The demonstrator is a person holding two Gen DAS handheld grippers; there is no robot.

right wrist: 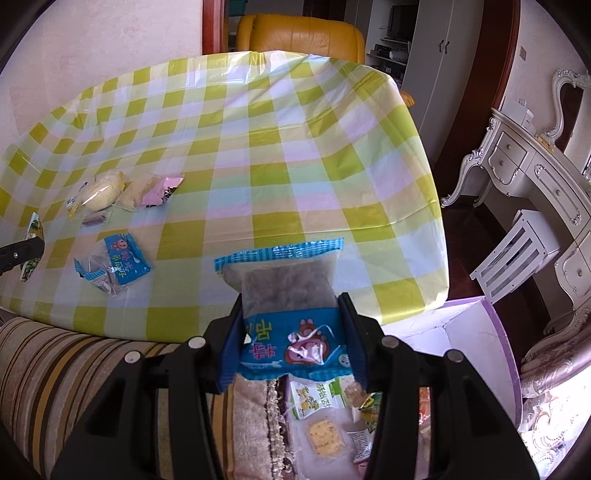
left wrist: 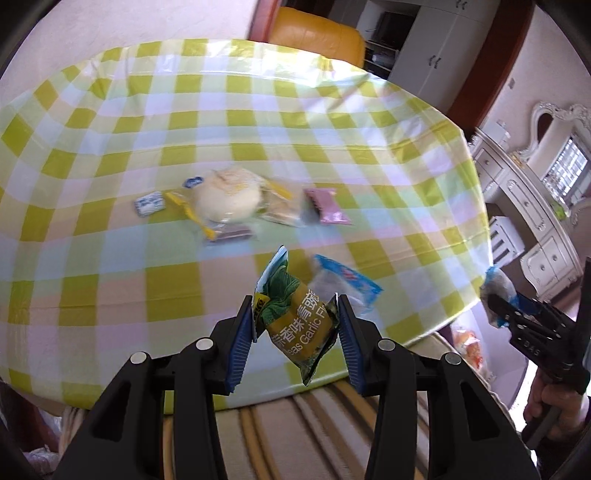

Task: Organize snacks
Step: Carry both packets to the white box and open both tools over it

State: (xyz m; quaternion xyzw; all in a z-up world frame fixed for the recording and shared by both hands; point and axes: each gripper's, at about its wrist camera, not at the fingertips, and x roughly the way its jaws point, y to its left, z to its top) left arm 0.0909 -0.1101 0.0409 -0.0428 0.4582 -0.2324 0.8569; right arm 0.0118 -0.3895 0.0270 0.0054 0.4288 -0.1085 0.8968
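Observation:
My left gripper (left wrist: 295,314) is shut on a green garlic-pea snack packet (left wrist: 295,314), held above the near table edge. My right gripper (right wrist: 291,325) is shut on a blue snack bag (right wrist: 284,295) with dark contents, held over a purple-edged box (right wrist: 495,332) that holds several snacks (right wrist: 325,432). On the checked tablecloth (left wrist: 258,122) lie another blue bag (left wrist: 347,284), a round pale bun (left wrist: 227,195), a pink packet (left wrist: 328,205), a small blue-white sweet (left wrist: 149,203) and a dark small packet (left wrist: 231,233). The right gripper also shows in the left wrist view (left wrist: 498,302).
A striped sofa (right wrist: 74,362) runs under the near table edge. A yellow leather chair (right wrist: 299,35) stands behind the table. A white ornate dresser (right wrist: 535,173) and a white stool (right wrist: 517,251) stand on the right.

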